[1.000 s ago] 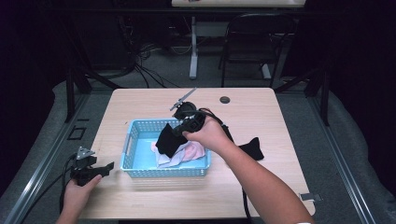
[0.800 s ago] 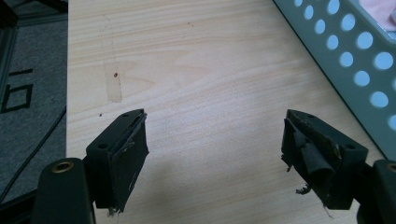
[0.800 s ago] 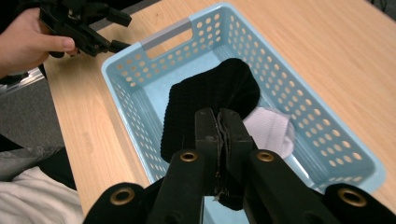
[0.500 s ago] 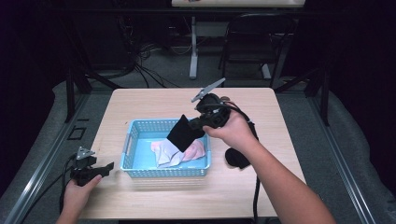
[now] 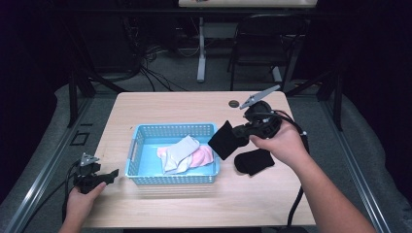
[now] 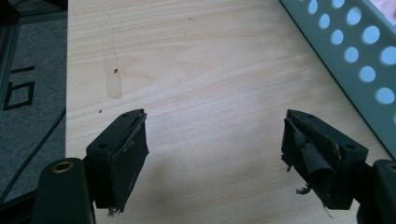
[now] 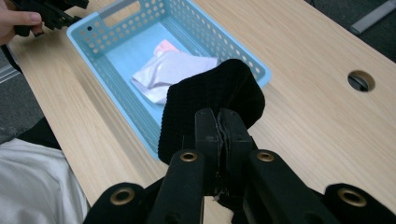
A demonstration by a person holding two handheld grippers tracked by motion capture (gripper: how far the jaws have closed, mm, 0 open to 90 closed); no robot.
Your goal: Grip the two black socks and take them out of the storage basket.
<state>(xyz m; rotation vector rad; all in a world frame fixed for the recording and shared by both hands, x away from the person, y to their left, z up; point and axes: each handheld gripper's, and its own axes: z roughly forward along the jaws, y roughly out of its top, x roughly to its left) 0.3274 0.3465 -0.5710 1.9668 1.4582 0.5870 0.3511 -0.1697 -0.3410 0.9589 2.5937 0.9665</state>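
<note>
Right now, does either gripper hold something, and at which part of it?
The right gripper is shut on a black sock, pinching it at one edge, so it hangs beside the blue basket. The left gripper is open and holds nothing.

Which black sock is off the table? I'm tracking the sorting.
The black fabric sock clamped in the right tongs, beside the basket; the other black sock lies on the wood.

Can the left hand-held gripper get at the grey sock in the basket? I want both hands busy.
Probably yes: the left hand-held gripper is open beside the basket, and nothing covers the grey sock.
</note>
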